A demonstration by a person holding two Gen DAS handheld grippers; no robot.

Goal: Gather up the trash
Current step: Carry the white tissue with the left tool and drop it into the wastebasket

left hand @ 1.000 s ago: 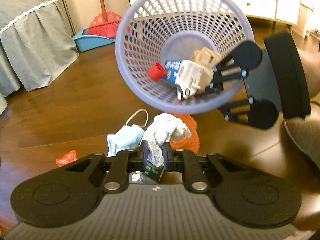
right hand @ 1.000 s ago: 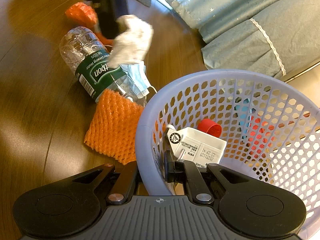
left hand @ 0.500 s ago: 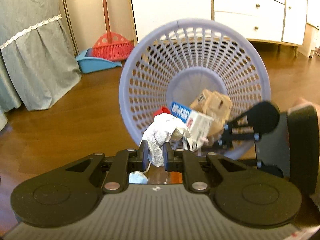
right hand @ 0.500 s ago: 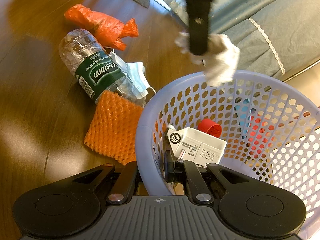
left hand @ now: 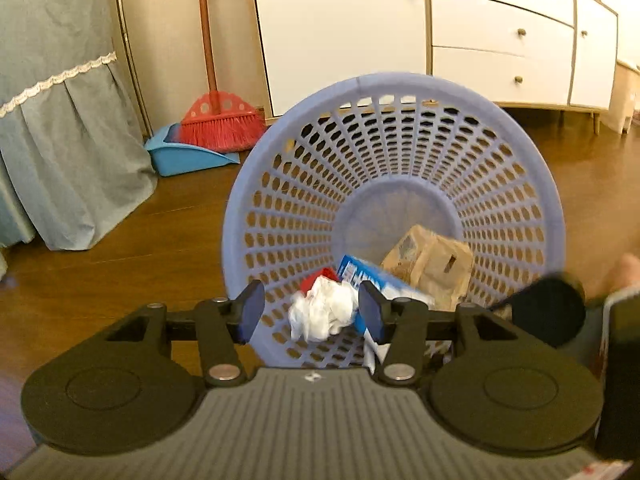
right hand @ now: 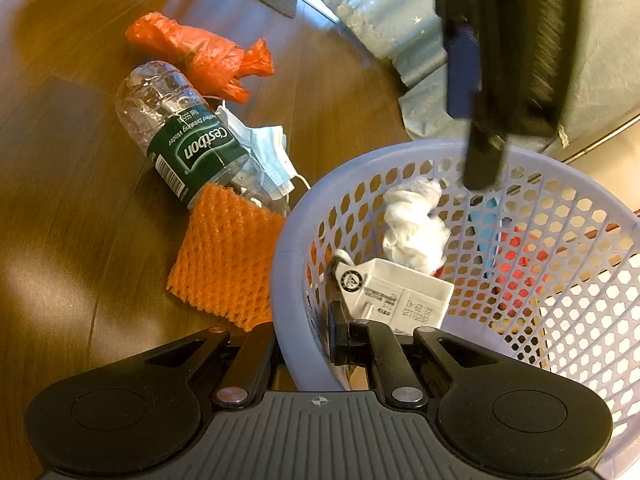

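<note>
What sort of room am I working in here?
Probably a bedroom at home: a dark wooden floor, a white chest of drawers with brass knobs, a grey-blue pleated bed skirt with lace trim, and a red broom in a blue dustpan.

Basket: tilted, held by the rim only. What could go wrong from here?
1. The right hand-held gripper pinches just the rim of the basket; it could slip or tip.
2. The basket mouth faces the left hand-held gripper, now open, so the tissue wad and milk carton might slide out.
3. The bottle could roll if bumped.
</note>
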